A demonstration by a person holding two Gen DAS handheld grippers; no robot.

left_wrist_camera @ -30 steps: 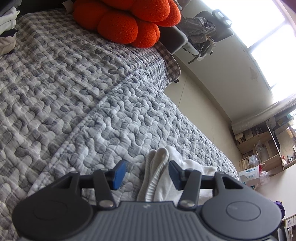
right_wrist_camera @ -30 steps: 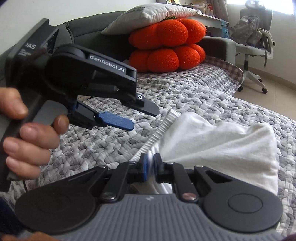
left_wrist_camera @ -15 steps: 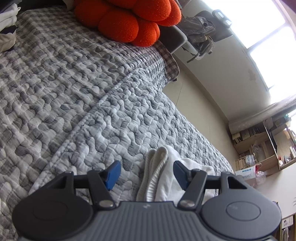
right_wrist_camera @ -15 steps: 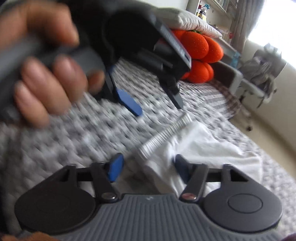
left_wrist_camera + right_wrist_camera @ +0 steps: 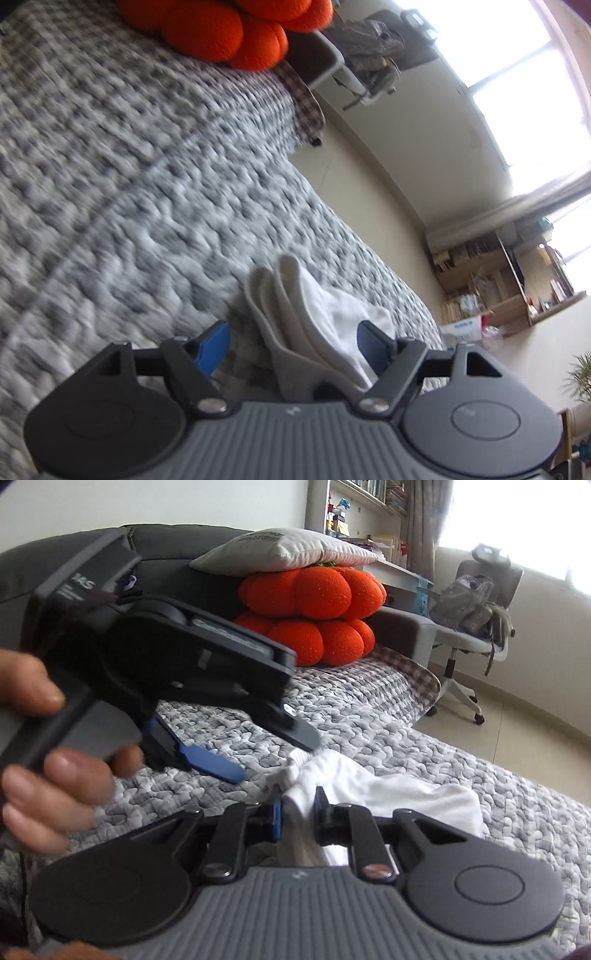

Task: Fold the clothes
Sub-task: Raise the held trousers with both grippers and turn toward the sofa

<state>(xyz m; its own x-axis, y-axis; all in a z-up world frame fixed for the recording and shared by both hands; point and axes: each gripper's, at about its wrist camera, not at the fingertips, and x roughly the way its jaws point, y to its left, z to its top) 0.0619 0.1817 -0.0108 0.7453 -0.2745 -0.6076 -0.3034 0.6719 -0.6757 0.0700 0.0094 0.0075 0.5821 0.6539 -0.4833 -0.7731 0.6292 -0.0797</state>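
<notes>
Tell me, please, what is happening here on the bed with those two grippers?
A person is folding a white garment on a grey quilted bedcover, with a handheld gripper in each hand. The right gripper has just been closing, and its jaws now pinch a bunched edge of the cloth. The left gripper has just been opening; its jaws stand wide on either side of the garment's ribbed band without pressing it. The person's hand holds that gripper above the cloth.
</notes>
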